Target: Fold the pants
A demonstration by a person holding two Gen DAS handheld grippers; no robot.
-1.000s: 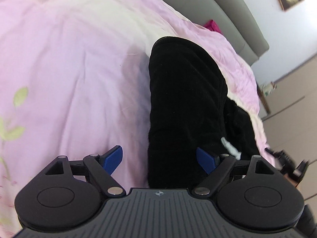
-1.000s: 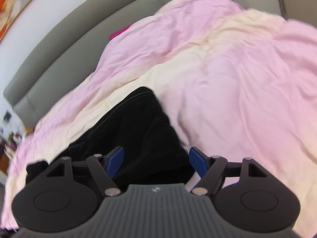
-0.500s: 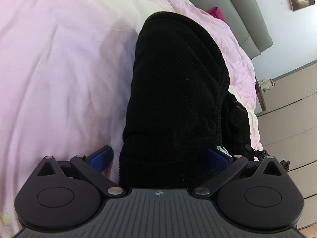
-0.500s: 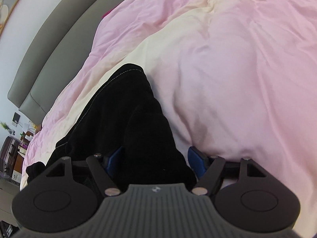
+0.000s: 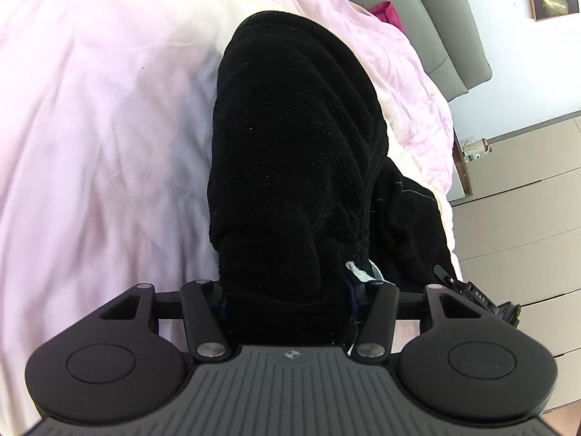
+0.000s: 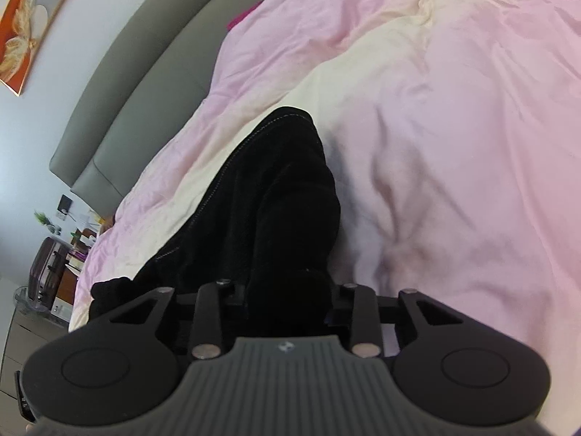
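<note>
Two grippers clamped on black pants, on the pink duvet.
We see the left gripper (image 5: pixel 287 296) and right gripper (image 6: pixel 287 296), jaws just closed, pinching bunched near ends of the pants (image 5: pixel 290 145); ribbed black fabric, white tag (image 5: pixel 357 270) by the left. Duvet (image 6: pixel 454 145) spreads wide to the right; grey headboard (image 6: pixel 145 83) far.

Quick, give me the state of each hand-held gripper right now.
Left hand-held gripper: jaws have just closed onto a thick bunch of the black pants.
Right hand-held gripper: jaws have just closed on the black pants too.
</note>
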